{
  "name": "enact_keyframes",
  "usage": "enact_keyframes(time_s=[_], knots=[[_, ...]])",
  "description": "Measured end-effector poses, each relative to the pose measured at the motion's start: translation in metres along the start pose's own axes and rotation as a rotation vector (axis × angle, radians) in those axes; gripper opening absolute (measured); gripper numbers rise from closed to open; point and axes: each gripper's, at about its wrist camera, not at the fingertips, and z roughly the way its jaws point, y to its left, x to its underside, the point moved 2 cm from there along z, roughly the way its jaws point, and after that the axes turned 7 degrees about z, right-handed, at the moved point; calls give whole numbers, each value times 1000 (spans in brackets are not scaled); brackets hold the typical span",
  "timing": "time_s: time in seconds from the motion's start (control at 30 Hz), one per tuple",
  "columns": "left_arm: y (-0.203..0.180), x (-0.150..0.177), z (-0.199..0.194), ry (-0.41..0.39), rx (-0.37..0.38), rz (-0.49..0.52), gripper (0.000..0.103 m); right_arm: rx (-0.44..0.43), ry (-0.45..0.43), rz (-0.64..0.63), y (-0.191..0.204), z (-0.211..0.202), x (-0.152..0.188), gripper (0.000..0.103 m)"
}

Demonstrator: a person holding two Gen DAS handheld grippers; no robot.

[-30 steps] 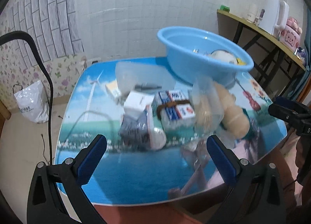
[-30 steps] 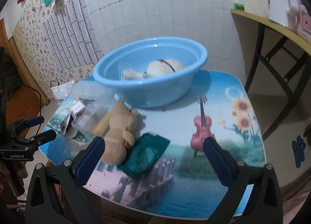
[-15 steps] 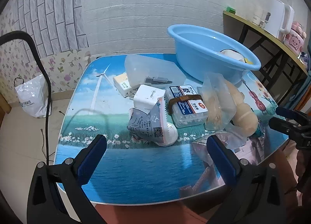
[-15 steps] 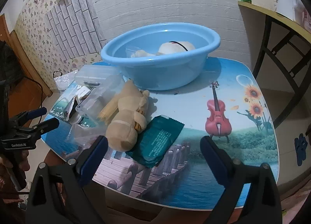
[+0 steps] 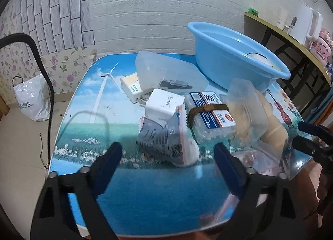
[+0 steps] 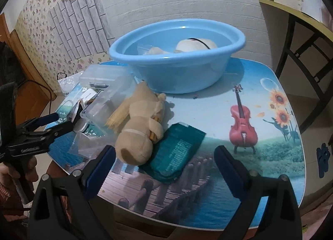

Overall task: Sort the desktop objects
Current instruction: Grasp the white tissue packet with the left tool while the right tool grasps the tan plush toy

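Observation:
A blue basin [image 6: 177,61] stands at the back of the table and holds a white round thing [image 6: 195,44]; it also shows in the left wrist view [image 5: 235,56]. A pile lies in front of it: a beige plush toy [image 6: 141,125], a green packet [image 6: 177,150], clear plastic boxes [image 5: 166,75], a white adapter [image 5: 164,104], a banded box of swabs [image 5: 212,115] and a crumpled grey packet [image 5: 166,142]. My left gripper [image 5: 168,161] is open just short of the grey packet. My right gripper [image 6: 164,158] is open over the green packet, beside the plush toy.
The table [image 6: 260,94] has a printed glossy top with a near edge close to both grippers. A side table [image 5: 291,38] with a kettle stands at the right. A white bag [image 5: 31,98] lies on the floor at the left. A black cable [image 5: 43,69] arcs at the left.
Both grippers have moved in closer to the pile. The left now frames the grey packet; the right has come down toward the green packet and plush toy. Both stayed open.

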Motion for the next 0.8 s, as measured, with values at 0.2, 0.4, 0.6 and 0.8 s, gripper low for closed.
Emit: enact_keyframes(time_s=[0.2,0.4,0.6,0.8], knots=[[7,-1,12,14,17,-16,55,-4,8,-33,14,8,-4,97],[15,1,12,6,5,-28,39,12,27,-49,22,23,-7,97],[17,4,8,4,-2,-29,38,-4,77,-67,29,37,-5,55],[20,10,2,11,-14,-39,38,-24,35,-36,21,24,-9,51]])
